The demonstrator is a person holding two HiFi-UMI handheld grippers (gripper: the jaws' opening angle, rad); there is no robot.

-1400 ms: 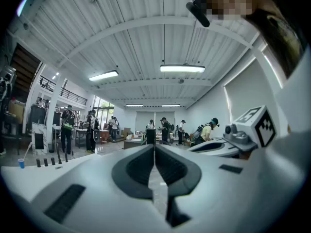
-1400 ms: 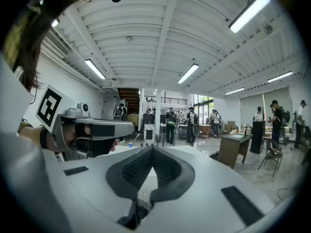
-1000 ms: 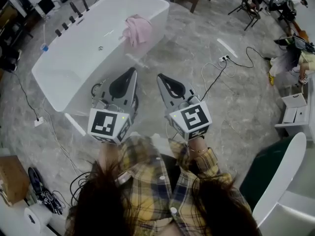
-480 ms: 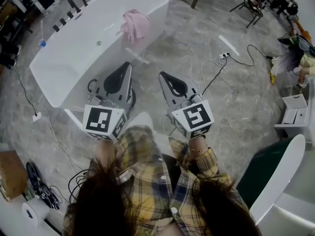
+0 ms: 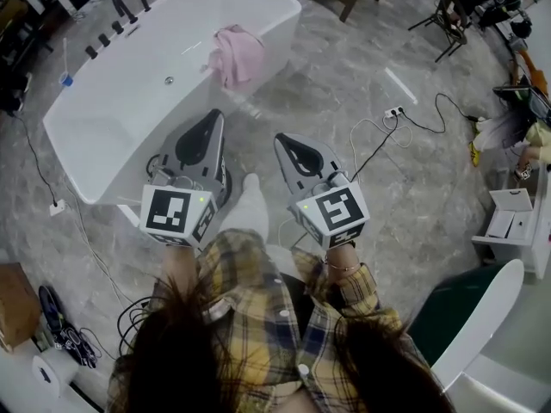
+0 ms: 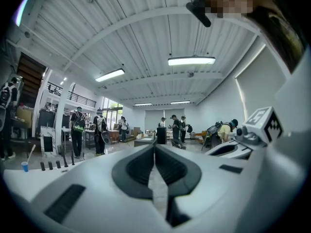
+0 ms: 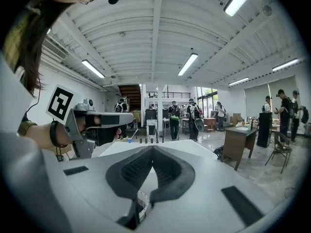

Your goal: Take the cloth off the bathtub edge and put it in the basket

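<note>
A pink cloth (image 5: pixel 233 54) hangs over the right edge of a white bathtub (image 5: pixel 120 101) at the top of the head view. My left gripper (image 5: pixel 217 115) is held above the tub's near end, shut and empty, its tips pointing toward the cloth but well short of it. My right gripper (image 5: pixel 281 138) is beside it over the grey floor, also shut with nothing in it. In the left gripper view the jaws (image 6: pixel 154 147) meet at the tips, and the right gripper view shows its jaws (image 7: pixel 153 148) closed too. No basket is in view.
Black bottles (image 5: pixel 116 20) stand on the tub's far rim and a blue cup (image 5: pixel 65 80) at its left. Cables and a power strip (image 5: pixel 394 111) lie on the floor at right. A wooden desk (image 7: pixel 245 137), chairs and several people stand further off in the hall.
Both grippers have stayed shut. The view has crept forward, the tub and cloth sit slightly nearer, and the person's white shoe now shows between the grippers.
</note>
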